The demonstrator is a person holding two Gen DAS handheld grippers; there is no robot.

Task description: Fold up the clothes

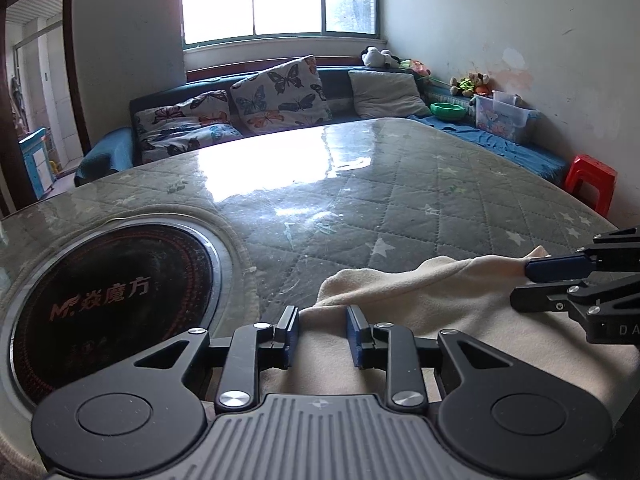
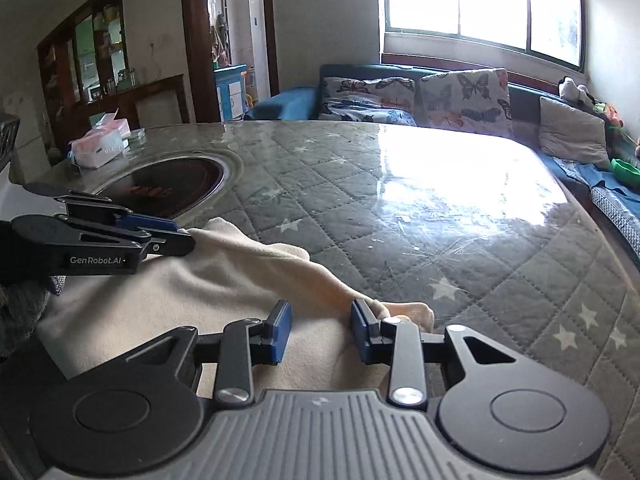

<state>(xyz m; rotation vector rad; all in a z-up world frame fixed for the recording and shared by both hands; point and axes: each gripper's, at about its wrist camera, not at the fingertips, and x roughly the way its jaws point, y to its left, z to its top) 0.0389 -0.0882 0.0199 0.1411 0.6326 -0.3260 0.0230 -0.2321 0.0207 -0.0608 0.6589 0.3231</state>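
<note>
Left wrist view: cream garment (image 1: 420, 320) on quilted tabletop (image 1: 400, 200), left gripper (image 1: 322, 334) and right gripper (image 2: 320, 334) fingers apart over its far edge, apparently ungripped; pre-fold step, next requiring closing on the edge.

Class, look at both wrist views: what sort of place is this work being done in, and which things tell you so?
Most likely a home living or dining room. A sofa with butterfly cushions sits under the window, soft toys line the wall, and the quilt-covered table has a built-in cooktop.
</note>
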